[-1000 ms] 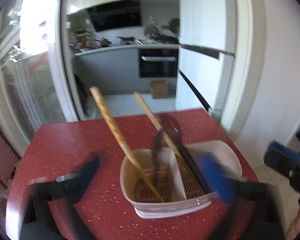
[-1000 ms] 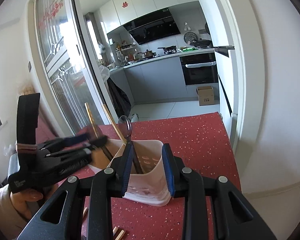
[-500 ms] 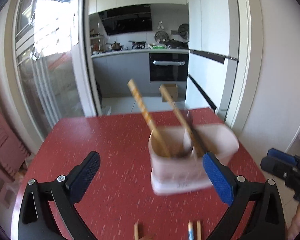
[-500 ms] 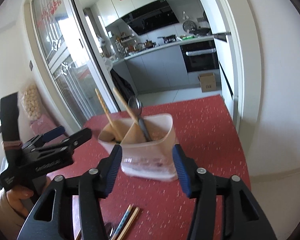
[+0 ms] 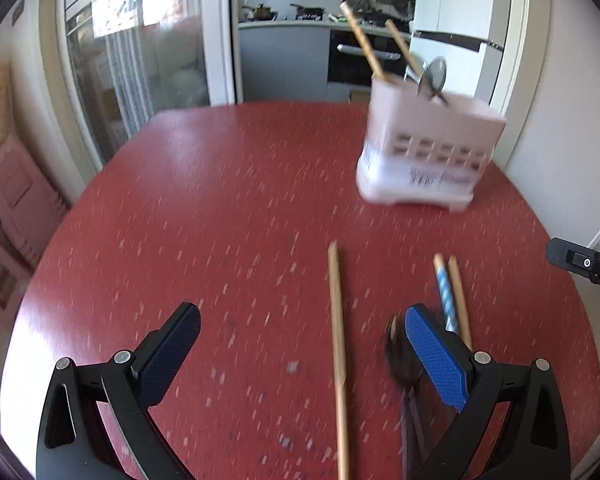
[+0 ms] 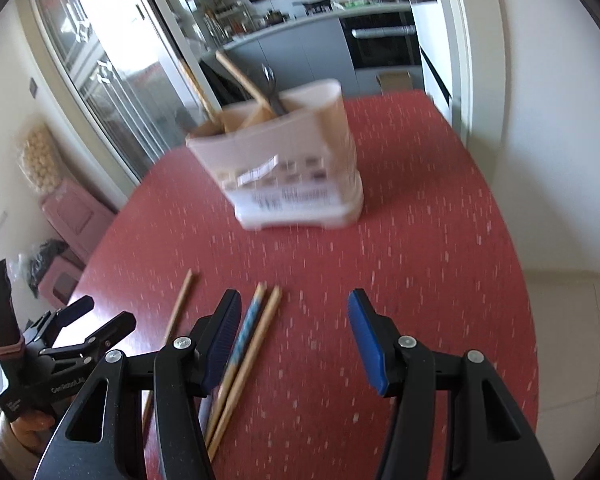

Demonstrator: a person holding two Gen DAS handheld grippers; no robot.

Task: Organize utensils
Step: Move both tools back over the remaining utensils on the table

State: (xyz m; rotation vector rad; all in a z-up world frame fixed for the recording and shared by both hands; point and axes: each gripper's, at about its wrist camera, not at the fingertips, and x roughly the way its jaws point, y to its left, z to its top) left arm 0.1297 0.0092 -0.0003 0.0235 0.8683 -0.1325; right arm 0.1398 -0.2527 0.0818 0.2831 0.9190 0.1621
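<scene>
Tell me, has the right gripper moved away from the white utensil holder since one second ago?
Yes. The right gripper has let go and backed toward the near table edge; the utensil holder now stands beyond its open jaws.

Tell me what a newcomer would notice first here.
First the red table, speckled white and filling both views. Then the pale utensil holder standing toward its far right side, with wooden sticks and a spoon poking out. Nearer, loose chopsticks lie flat on the table, one with a blue pattern, by the open left tool and right tool.
</scene>
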